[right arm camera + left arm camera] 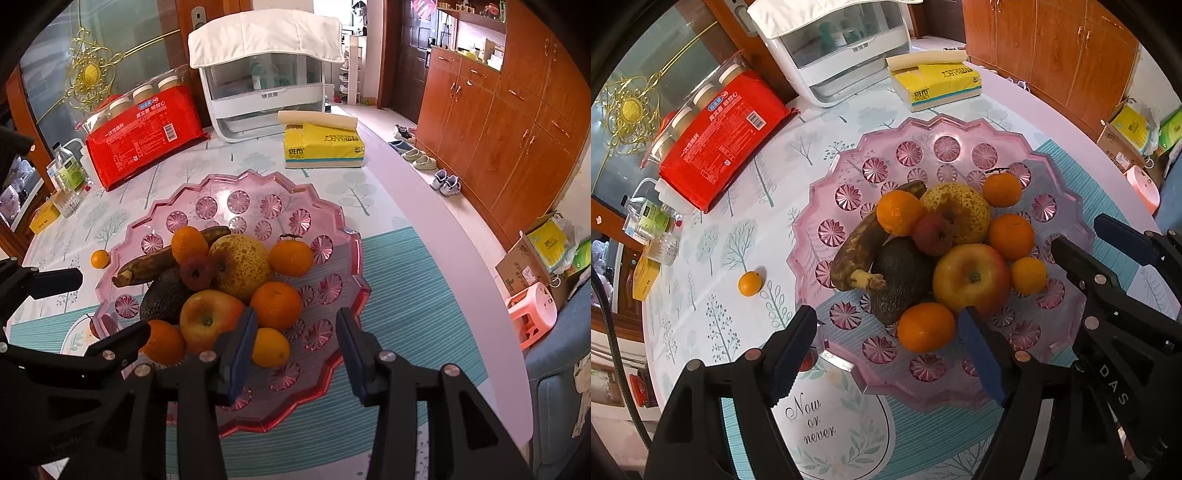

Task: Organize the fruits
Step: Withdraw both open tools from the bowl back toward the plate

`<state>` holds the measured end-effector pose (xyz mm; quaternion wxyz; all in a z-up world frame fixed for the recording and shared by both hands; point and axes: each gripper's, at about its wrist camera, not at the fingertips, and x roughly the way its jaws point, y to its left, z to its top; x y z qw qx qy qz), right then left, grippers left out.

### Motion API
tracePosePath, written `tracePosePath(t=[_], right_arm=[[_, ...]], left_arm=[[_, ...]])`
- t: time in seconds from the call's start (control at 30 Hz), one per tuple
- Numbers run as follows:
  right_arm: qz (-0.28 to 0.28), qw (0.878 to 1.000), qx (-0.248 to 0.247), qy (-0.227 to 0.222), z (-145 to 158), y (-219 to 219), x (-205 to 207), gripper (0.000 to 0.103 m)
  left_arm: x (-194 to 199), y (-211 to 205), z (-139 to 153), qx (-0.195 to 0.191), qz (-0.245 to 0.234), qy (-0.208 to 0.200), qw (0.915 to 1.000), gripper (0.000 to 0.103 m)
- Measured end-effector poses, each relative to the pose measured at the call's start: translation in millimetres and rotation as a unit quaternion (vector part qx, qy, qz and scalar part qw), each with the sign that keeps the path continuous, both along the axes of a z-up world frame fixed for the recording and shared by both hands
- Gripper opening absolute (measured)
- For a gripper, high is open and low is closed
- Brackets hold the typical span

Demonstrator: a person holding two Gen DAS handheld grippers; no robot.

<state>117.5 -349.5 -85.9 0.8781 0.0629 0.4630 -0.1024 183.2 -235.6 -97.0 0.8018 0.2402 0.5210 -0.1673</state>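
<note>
A pink tray (827,206) sits on the table (738,236) with fruit heaped at its centre: an apple (971,278), a speckled pear (960,210), a blackened banana (858,251), an avocado (901,277), a small red fruit (932,236) and several oranges. One small orange (750,283) lies alone on the cloth, well apart from the tray's left rim.

Left gripper (886,332): jaws stand wide apart over the tray's near edge. An orange (925,326) lies between them, touched by neither pad. Right gripper (295,332): jaws parted above the tray's near right side, nothing between the pads; a small orange (269,347) sits just beside the left finger.

The left wrist view alone shows the "Now or never" print (810,419) on the cloth below the tray. The right wrist view alone shows shoes (445,182) along the floor by the wooden cabinets. Both views show the red pack (716,140), the tissue box (936,85) and the white appliance (846,62) behind the tray.
</note>
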Motion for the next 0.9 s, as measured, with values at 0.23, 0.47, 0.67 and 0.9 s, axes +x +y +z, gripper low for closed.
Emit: tracePosePath(t=[0.23, 0.47, 0.67, 0.9], right_arm=[[-0.001, 1.0, -0.008, 0.005, 0, 4, -5, 0.045], [-0.004, 1.0, -0.011, 0.004, 3, 8, -8, 0.045], [-0.006, 1.0, -0.014, 0.0, 9, 14, -12, 0.045], [-0.006, 1.0, -0.019, -0.005, 16, 24, -15, 0.045]], left_arm=[[-5, 5, 2, -0.006, 0.001, 0.002, 1.0, 0.078], [-6, 15, 4, -0.043, 0.009, 0.027, 0.9986, 0.078], [-10, 28, 10, -0.058, 0.017, 0.018, 0.998, 0.078], [-22, 36, 21, -0.083, -0.007, -0.001, 0.9965, 0.078]])
